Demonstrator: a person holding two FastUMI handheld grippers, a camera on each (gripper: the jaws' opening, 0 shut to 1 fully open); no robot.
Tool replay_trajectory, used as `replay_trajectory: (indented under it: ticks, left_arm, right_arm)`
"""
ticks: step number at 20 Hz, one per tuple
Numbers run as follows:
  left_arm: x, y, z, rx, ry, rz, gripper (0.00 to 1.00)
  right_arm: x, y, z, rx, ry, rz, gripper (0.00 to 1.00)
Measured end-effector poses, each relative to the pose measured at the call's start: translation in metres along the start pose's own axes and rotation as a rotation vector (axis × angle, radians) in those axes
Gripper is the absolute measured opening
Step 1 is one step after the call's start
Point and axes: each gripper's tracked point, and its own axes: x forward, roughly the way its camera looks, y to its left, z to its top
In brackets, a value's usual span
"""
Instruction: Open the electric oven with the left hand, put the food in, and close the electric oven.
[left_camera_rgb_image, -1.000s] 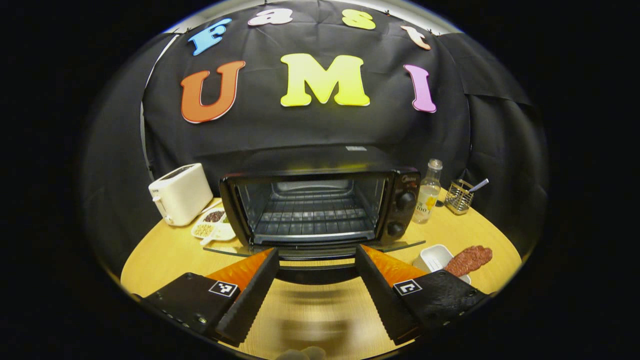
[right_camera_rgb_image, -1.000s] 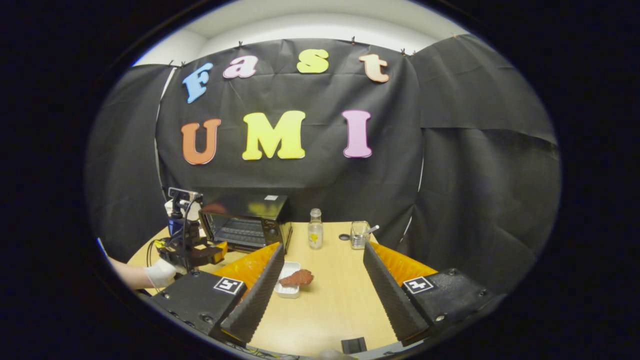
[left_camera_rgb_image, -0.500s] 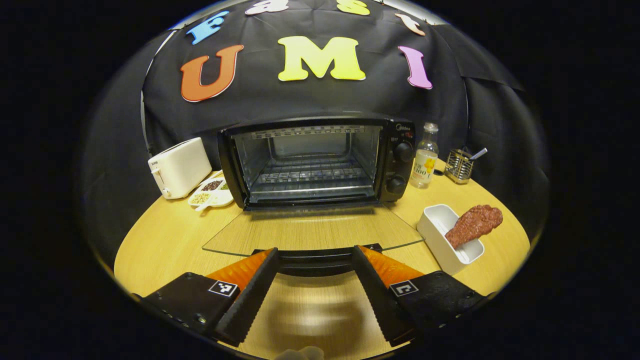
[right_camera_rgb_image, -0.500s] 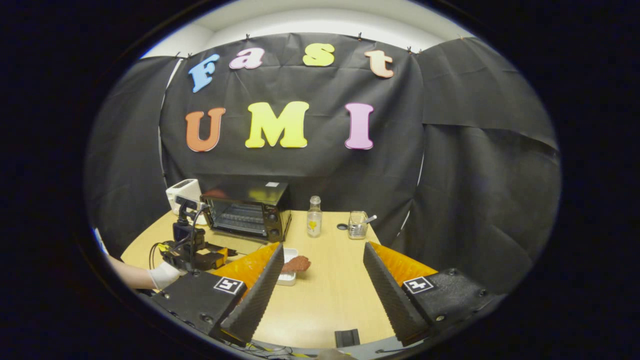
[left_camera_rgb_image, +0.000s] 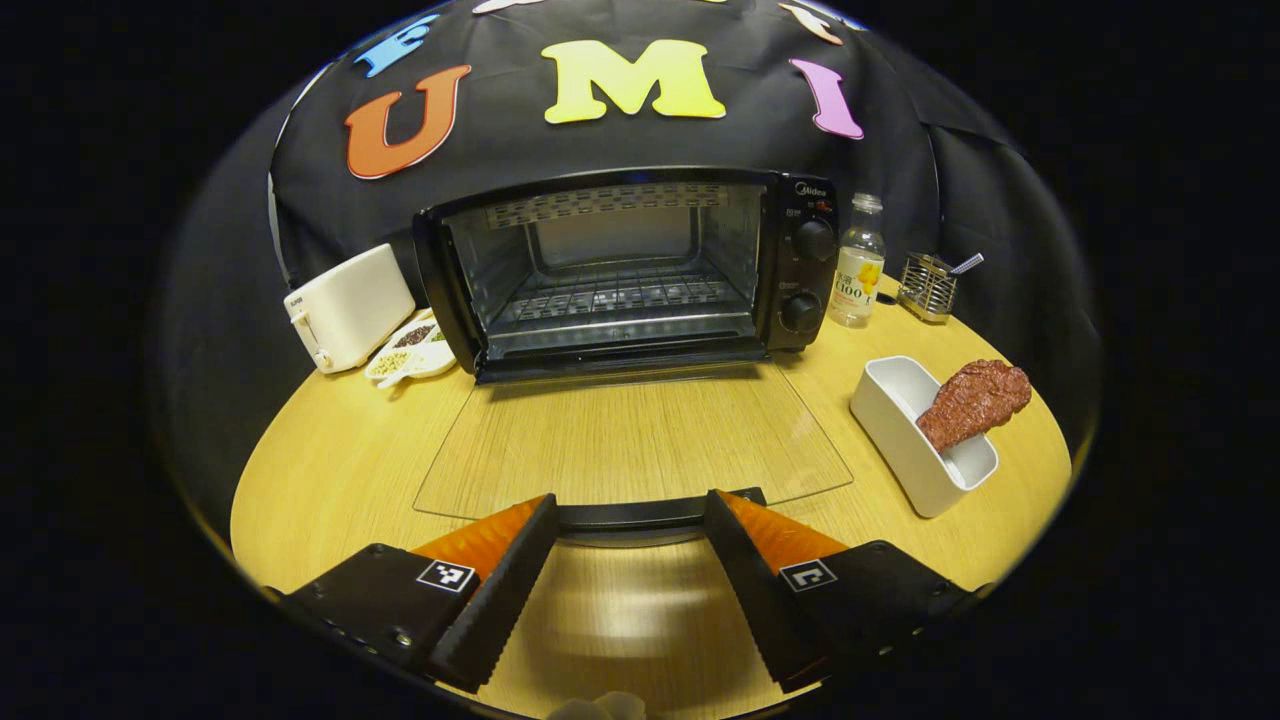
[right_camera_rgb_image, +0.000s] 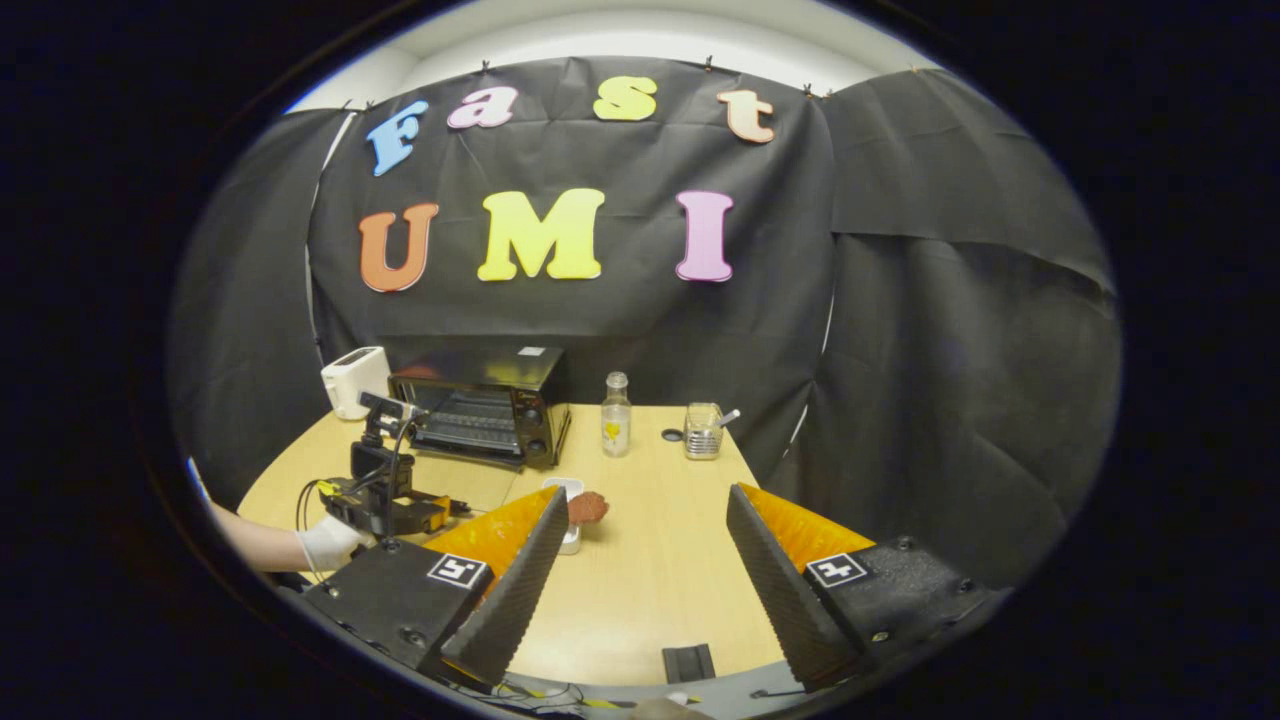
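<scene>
Both grippers spread; left gripper (left_camera_rgb_image: 628, 560) has dropped door (left_camera_rgb_image: 635, 445) flat before oven (left_camera_rgb_image: 620, 270), meat (left_camera_rgb_image: 975, 402) next.

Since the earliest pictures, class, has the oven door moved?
Yes. The door has swung down from the oven and now lies about flat above the table.
</scene>
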Motion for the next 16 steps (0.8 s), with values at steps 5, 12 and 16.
replay_trajectory:
  ticks: [5, 12, 16]
  left_arm:
    - [-0.014, 0.008, 0.014, -0.012, -0.067, 0.012, 0.97]
    - [-0.116, 0.021, 0.053, -0.046, -0.223, 0.027, 0.97]
    - [-0.179, 0.021, 0.071, -0.052, -0.268, 0.063, 0.97]
  right_arm:
    - [0.019, -0.008, -0.008, -0.005, 0.020, 0.029, 0.97]
    - [0.107, -0.008, -0.033, 0.052, 0.109, 0.182, 1.00]
    - [0.168, 0.002, -0.058, 0.077, 0.207, 0.290, 0.97]
